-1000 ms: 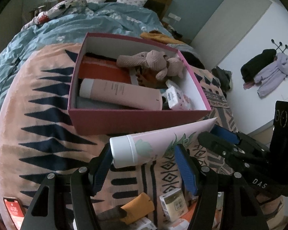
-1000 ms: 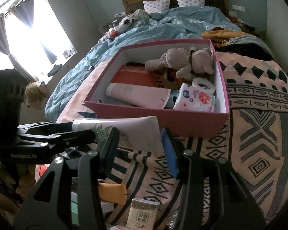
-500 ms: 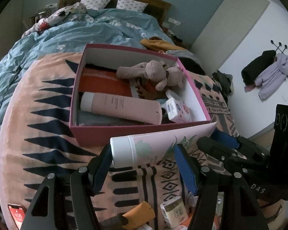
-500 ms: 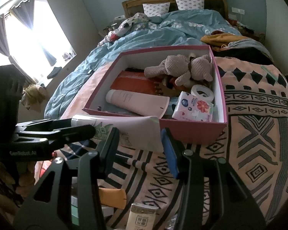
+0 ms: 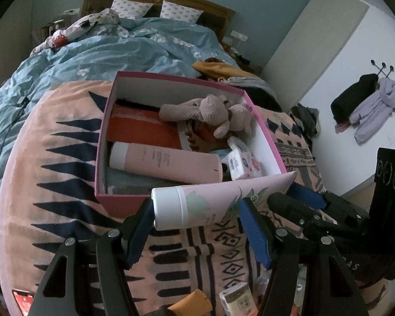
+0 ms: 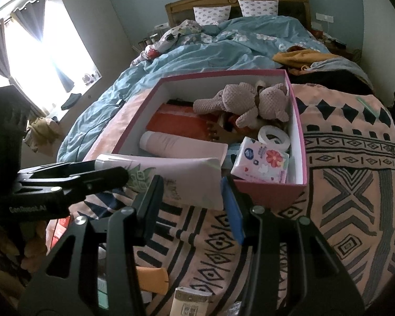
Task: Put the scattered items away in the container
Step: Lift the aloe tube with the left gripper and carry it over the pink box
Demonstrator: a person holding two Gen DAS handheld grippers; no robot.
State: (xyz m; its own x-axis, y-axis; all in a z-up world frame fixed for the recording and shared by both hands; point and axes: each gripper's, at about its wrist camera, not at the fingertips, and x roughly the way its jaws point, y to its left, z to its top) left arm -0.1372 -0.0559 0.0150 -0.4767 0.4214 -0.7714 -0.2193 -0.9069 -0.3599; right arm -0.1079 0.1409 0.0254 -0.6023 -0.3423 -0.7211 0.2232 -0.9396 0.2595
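Together, left fingers [image 5: 196, 217] and right fingers [image 6: 192, 192] half-spread, clamping floral tube [image 5: 210, 197].

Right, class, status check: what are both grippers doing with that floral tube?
Left gripper shut on floral tube, right gripper shut on its flat end. Tube above pink box front wall. Pink bottle lies inside.

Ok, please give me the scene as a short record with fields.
container: pink box, open
held item: floral tube, not yet inside
left gripper: shut on its cap end
right gripper: shut on its flat end
inside: plush toy, pink tube, tissue pack, tape roll
still outside: small carton, orange item
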